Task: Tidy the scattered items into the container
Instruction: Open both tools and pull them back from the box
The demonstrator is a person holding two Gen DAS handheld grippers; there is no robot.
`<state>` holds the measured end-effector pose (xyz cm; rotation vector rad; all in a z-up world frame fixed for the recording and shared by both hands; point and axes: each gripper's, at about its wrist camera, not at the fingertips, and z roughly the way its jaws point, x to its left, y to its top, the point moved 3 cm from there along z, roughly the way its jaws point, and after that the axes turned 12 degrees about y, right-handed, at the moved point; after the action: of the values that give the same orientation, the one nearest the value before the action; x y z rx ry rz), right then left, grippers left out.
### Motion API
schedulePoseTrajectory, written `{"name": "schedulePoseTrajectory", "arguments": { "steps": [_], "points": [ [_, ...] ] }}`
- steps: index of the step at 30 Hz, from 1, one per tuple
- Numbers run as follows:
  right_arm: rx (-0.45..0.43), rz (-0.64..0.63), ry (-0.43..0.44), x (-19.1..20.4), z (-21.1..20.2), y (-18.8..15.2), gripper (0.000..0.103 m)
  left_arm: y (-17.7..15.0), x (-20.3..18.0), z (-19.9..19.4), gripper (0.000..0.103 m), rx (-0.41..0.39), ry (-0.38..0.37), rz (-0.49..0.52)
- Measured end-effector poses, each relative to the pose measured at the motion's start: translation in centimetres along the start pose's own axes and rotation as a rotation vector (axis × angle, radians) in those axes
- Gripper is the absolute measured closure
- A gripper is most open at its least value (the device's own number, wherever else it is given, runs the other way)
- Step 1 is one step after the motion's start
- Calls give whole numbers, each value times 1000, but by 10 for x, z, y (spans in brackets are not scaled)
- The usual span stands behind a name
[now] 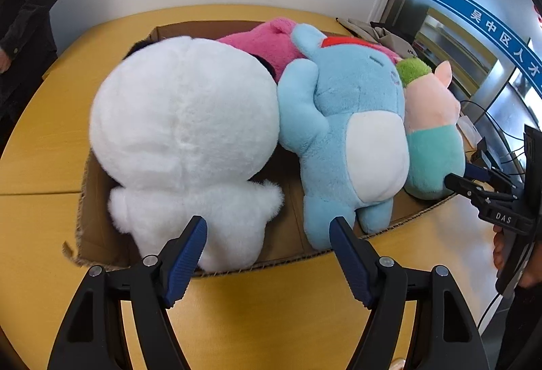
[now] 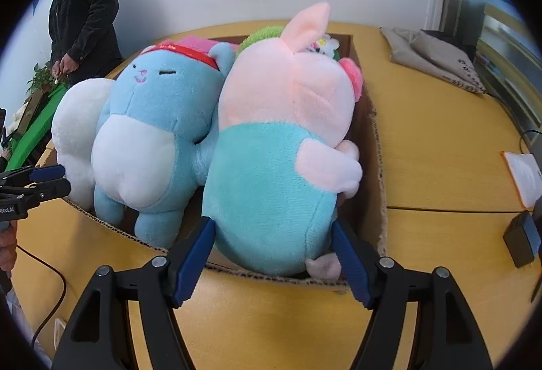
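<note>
A cardboard box (image 1: 98, 200) on the yellow table holds several plush toys: a white one (image 1: 183, 126), a blue cat with a red headband (image 1: 345, 133), a pink one (image 1: 267, 45) behind, and a pink-and-teal bunny (image 1: 430, 133). My left gripper (image 1: 267, 234) is open, its fingers at the white toy's base and the blue cat's foot. My right gripper (image 2: 274, 238) is open, with its fingers on either side of the bunny's teal body (image 2: 271, 187) at the box's near rim (image 2: 305, 280). The blue cat (image 2: 155, 133) and white toy (image 2: 74, 133) lie to its left.
A person in dark clothes (image 2: 84, 14) stands at the table's far left. Folded grey cloth (image 2: 437, 58) lies at the far right. A notebook (image 2: 523, 173) and a black device (image 2: 523, 238) sit at the right edge. A cable (image 2: 50, 285) runs at the left.
</note>
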<state>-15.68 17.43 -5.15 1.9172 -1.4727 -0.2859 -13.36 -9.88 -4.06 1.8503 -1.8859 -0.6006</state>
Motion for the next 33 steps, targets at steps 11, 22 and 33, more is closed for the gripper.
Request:
{"name": "schedulePoseTrajectory", "arguments": {
  "steps": [11,22,33],
  "points": [
    [-151,9,41,38,-60,1,12,10,-22,-68,0,-192,107,-24],
    [-175,2,-31,39,-63,-1,0,-2,-46,-65,0,-157,86,2],
    [-164,3,-58,35,-64,-1,0,-7,-45,-65,0,-139,71,-7]
  ]
}}
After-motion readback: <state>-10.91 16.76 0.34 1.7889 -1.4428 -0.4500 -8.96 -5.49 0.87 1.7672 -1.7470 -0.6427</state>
